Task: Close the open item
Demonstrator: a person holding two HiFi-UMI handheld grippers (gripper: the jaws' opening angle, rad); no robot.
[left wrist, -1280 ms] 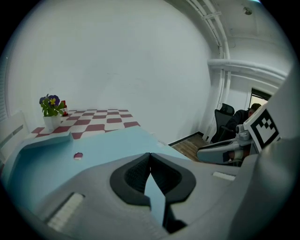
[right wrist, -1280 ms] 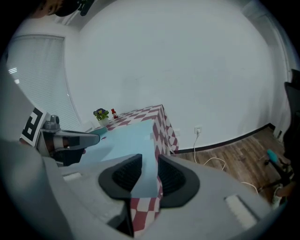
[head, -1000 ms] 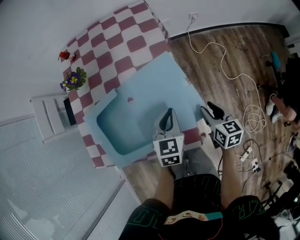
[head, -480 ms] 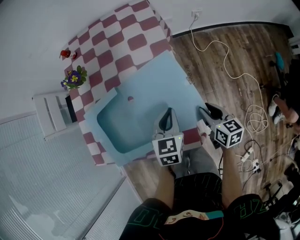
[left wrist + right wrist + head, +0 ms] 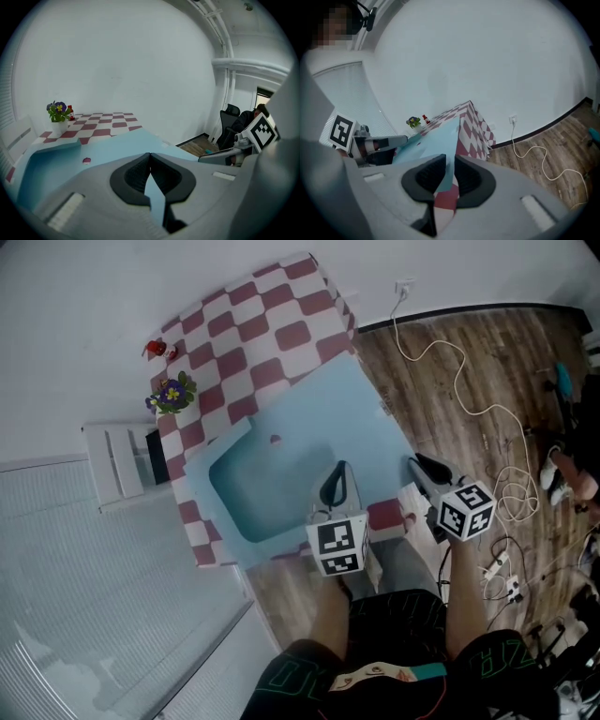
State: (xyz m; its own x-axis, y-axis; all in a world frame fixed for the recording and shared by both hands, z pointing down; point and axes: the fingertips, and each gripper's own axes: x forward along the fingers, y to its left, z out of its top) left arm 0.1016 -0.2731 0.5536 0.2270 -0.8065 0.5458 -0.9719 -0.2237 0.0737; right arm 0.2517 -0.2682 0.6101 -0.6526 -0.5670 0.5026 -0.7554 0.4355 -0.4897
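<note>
On the checkered table (image 5: 272, 324) lies our open blue case (image 5: 309, 418). Left gripper (image 5: 338, 468) is pinched on its near edge; right gripper (image 5: 418, 462) has just been closing, now clamped there too. Prob light, thin, slick plastic imo, so we'd grip the rim w/ both.

On my feed the open case (image 5: 281, 486) reads pale blue all over, with one small dark pink dot (image 5: 276, 439) on its inner face. The tablecloth (image 5: 272, 324) under the case is a red-and-white check. Beyond the case's far corner, the pot plant (image 5: 171, 393) shows purple and yellow blooms over green leaves in a white pot, and the little figure (image 5: 157, 348) next to it is red. To the right of the case the floor (image 5: 469, 343) is brown wood grain. The wall (image 5: 117, 61) behind the case is plain white.
</note>
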